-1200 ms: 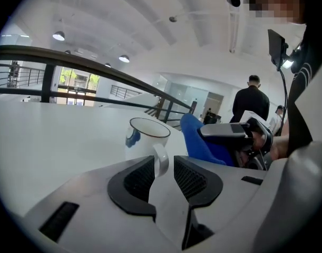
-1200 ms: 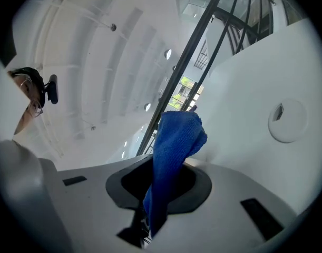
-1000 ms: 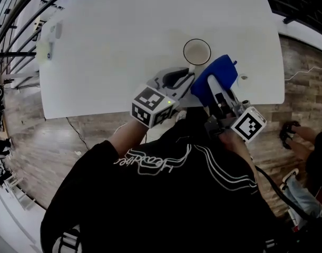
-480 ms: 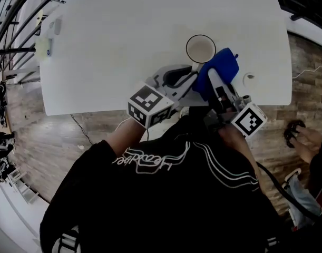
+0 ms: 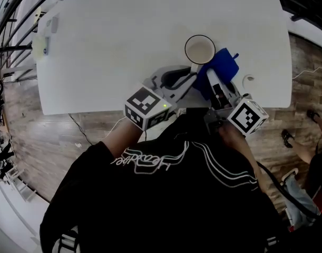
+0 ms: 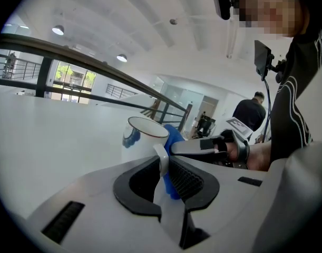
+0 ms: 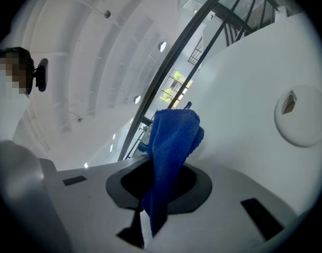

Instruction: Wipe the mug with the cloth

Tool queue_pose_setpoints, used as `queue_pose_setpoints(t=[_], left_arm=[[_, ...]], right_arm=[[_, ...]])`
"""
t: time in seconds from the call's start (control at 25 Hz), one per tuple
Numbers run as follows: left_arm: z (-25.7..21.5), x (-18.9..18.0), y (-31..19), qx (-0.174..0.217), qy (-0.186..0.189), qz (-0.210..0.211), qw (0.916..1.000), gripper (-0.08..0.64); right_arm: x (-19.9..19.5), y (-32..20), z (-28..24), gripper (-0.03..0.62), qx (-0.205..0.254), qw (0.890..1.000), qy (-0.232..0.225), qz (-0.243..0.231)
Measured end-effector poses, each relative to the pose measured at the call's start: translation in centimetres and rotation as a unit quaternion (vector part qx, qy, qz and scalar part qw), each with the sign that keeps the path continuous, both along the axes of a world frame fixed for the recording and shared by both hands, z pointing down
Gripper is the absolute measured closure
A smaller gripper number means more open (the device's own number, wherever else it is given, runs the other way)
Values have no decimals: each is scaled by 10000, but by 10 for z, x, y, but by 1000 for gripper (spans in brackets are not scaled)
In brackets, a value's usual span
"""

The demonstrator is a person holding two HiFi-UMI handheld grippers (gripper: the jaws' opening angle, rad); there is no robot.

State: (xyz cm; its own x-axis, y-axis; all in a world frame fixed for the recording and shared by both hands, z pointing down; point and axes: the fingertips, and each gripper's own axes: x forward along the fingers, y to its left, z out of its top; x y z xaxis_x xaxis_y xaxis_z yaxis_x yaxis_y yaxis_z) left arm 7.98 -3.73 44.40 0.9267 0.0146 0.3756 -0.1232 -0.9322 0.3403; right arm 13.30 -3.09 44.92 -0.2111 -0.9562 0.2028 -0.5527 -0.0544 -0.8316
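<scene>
Right claw (image 7: 161, 188) clamped on cloth (image 7: 174, 136), mug (image 5: 199, 50) just ahead-left of it (left claw (image 6: 165, 173) pinches its handle (image 6: 161, 158)).

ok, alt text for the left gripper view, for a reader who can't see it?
The left claw is shut on the handle of a white mug that stands upright on a white table. Just behind the mug, the right claw holds a blue cloth at the mug's side; whether the two touch can't be told.
</scene>
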Motion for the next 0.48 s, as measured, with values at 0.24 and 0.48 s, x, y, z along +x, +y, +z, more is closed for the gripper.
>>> queue_pose_setpoints(t=[0.24,0.48], left_arm=[[0,-4,-3,52,-25,-56,10000,497],[4,-6,-2,105,-139,-21,9998,497]], right_arm=[[0,-4,16,538,-734,9972,-72,-135],[0,-3,27,538,-1181,9920,-389,-212]])
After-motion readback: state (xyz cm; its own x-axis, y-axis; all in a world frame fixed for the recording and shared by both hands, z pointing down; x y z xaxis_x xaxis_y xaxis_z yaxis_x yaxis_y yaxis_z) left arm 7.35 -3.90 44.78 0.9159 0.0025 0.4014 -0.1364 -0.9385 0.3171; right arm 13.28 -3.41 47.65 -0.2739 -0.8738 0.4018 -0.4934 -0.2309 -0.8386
